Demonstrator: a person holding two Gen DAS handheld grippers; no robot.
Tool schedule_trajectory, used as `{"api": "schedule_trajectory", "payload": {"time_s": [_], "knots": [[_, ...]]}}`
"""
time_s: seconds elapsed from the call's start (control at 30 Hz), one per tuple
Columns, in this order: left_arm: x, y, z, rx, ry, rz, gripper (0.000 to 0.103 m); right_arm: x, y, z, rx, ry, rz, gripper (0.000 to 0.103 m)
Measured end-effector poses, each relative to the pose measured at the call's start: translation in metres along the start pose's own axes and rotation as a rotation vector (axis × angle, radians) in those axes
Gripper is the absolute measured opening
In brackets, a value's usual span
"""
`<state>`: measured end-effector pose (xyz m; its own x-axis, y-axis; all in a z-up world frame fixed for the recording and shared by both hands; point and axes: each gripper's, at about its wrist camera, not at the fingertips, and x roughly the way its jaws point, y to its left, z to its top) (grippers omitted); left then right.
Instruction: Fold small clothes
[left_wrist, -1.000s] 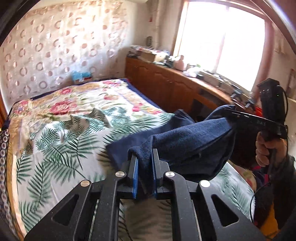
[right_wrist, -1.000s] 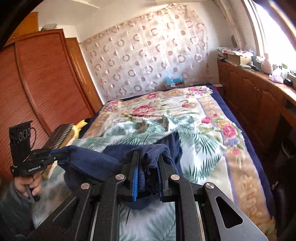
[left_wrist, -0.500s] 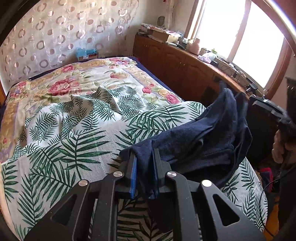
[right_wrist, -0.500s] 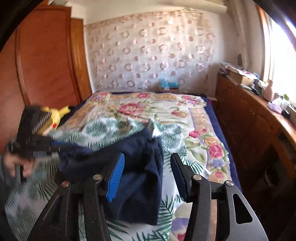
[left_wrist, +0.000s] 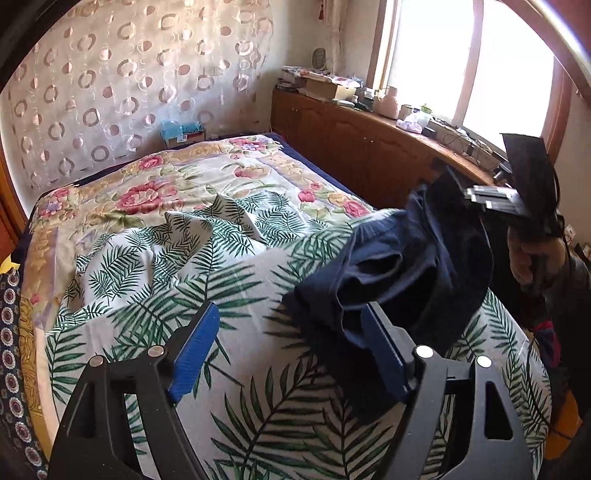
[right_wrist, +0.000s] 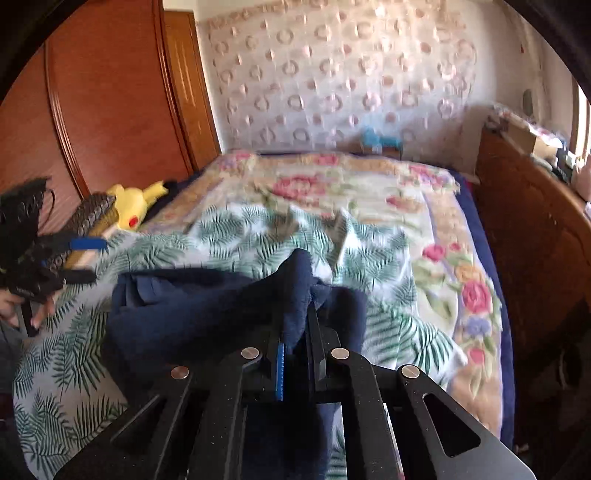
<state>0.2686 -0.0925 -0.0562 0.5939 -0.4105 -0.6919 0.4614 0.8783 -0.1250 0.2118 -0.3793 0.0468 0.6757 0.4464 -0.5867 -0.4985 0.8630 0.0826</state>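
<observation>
A palm-leaf sheet (left_wrist: 207, 280) lies rumpled over a floral bedspread (left_wrist: 155, 184). A yellow plush toy (right_wrist: 129, 206) sits by the wooden wardrobe (right_wrist: 92, 110). A circle-patterned curtain (left_wrist: 122, 85) hangs behind, and a cluttered wooden cabinet (left_wrist: 354, 140) runs beneath the bright window (left_wrist: 480, 62).

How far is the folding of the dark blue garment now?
Not far. The navy garment lies bunched on the palm-leaf bedcover, with no neat fold visible. The left gripper has just opened, nothing between its fingers. The right gripper has just closed on an edge of the cloth. Flattening and the folds remain.
</observation>
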Motion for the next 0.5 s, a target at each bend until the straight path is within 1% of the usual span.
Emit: {"api": "schedule_trajectory", "payload": {"time_s": [0.03,0.07,0.1,0.13,0.23,0.3,0.33,0.37,0.4,0.43,0.47,0.5], "knots": [[0.001,-0.001,-0.002,0.007,0.004,-0.002,0.08,-0.001,-0.011,0.0,0.029,-0.023,-0.023,0.008],[0.002,-0.003,-0.003,0.013,0.006,0.0,0.08,0.001,-0.019,0.0,0.081,-0.011,-0.11,0.008],[0.004,-0.004,-0.005,0.018,0.013,0.002,0.08,0.005,-0.03,-0.002,0.151,0.033,-0.201,0.008],[0.007,-0.005,-0.007,0.021,0.023,-0.003,0.08,0.007,-0.033,-0.008,0.189,0.045,-0.231,0.008],[0.017,-0.01,-0.009,0.031,0.049,-0.008,0.08,0.005,-0.035,-0.02,0.193,0.074,-0.262,0.008],[0.026,-0.014,-0.006,0.039,0.062,-0.013,0.08,0.0,-0.027,-0.022,0.18,0.07,-0.269,0.008],[0.029,-0.014,-0.005,0.036,0.064,-0.016,0.08,-0.001,-0.024,-0.019,0.168,0.068,-0.274,0.014],[0.032,-0.014,-0.003,0.029,0.066,-0.019,0.08,-0.004,-0.02,-0.018,0.152,0.066,-0.283,0.017],[0.035,-0.014,-0.001,0.02,0.068,-0.024,0.08,-0.009,-0.017,-0.016,0.138,0.06,-0.294,0.029],[0.039,-0.013,0.001,0.009,0.073,-0.028,0.08,-0.01,-0.018,-0.013,0.128,0.057,-0.302,0.047],[0.042,-0.012,0.002,0.005,0.074,-0.03,0.08,-0.018,-0.014,-0.013,0.118,0.048,-0.313,0.055],[0.047,-0.012,0.004,0.001,0.075,-0.03,0.08,-0.022,-0.01,-0.013,0.114,0.037,-0.314,0.066]]}}
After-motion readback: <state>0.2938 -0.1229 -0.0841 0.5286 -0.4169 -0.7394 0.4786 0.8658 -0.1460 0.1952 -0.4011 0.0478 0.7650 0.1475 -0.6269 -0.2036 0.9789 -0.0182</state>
